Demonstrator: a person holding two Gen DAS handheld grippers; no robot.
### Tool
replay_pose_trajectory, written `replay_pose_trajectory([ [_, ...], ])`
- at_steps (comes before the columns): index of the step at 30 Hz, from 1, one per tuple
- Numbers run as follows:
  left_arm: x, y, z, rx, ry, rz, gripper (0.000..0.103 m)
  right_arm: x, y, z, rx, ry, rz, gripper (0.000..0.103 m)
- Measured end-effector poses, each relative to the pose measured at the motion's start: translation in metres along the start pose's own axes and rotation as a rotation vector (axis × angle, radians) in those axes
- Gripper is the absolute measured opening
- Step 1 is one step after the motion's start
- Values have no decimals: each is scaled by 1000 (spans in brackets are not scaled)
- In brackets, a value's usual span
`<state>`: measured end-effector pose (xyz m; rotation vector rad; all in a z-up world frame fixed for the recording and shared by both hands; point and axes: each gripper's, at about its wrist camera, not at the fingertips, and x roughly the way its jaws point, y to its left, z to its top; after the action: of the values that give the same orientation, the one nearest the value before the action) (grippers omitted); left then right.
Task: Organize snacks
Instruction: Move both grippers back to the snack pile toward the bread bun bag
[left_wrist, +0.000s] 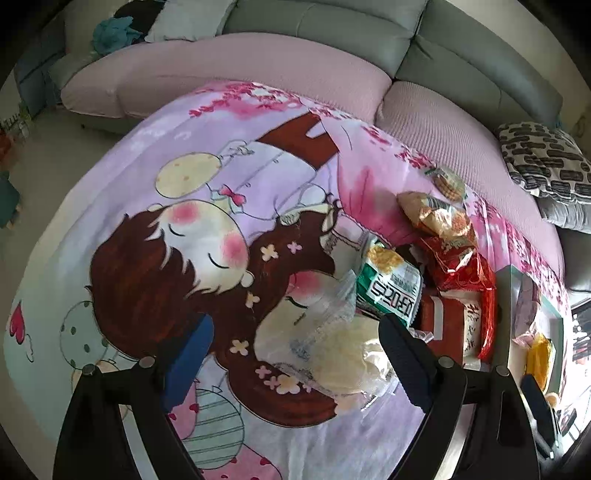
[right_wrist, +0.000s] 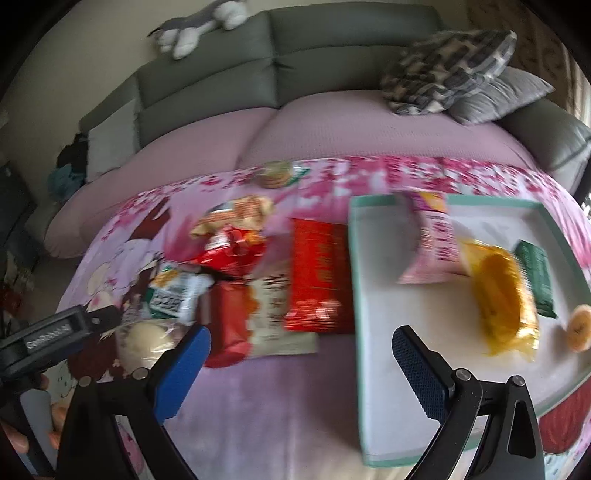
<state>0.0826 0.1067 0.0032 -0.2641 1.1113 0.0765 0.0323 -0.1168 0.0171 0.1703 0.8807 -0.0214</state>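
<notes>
Snacks lie on a table under a pink cartoon cloth. My left gripper (left_wrist: 295, 354) is open, its jaws on either side of a clear bag of pale buns (left_wrist: 343, 362), which also shows in the right wrist view (right_wrist: 147, 343). Beyond it lie a green-white packet (left_wrist: 388, 284), a red packet (left_wrist: 461, 269) and a golden packet (left_wrist: 436, 214). My right gripper (right_wrist: 303, 369) is open and empty, over the left rim of a white tray (right_wrist: 376, 280). The tray holds a pink packet (right_wrist: 436, 243), a yellow packet (right_wrist: 502, 299) and a green packet (right_wrist: 535, 277).
A red box (right_wrist: 317, 273) and a red-white packet (right_wrist: 255, 317) lie left of the tray. A round biscuit pack (right_wrist: 277, 173) sits near the far edge. A sofa with pink cover (right_wrist: 332, 129) and cushions (right_wrist: 454, 70) stands behind the table.
</notes>
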Motion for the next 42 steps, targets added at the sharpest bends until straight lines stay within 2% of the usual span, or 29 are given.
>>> replay_pose_trajectory([
  [5,8,-11,-4,40,57,-74,91,9,16,-5,-50,30,-6,100],
  [9,15,-23,-7,92,89,-86,91,12,12,-7,-43,43,-17,100],
  [12,27,-29,-9,100,134,-98,91,13,8,-7,-34,49,-21,100],
  [15,32,-32,-10,107,139,-81,91,14,9,-7,-39,50,-19,100],
  [19,34,-31,-12,90,148,-91,85,16,12,-6,-53,54,-26,100],
  [22,32,-30,-10,87,136,-94,74,18,13,-6,-56,53,-22,100],
  [27,29,-16,-7,26,134,-103,71,21,22,-4,-92,49,-19,100],
  [33,25,6,-1,-51,115,-72,71,29,51,-5,-201,45,-18,100],
  [36,25,11,-1,-60,112,-39,71,36,63,-7,-249,55,-39,91],
  [39,25,17,-1,-76,117,-51,71,45,69,-9,-286,76,-73,81],
  [41,24,17,0,-74,119,-50,71,49,71,-10,-300,88,-92,69],
  [42,24,17,-1,-72,120,-49,71,51,71,-11,-304,94,-98,66],
])
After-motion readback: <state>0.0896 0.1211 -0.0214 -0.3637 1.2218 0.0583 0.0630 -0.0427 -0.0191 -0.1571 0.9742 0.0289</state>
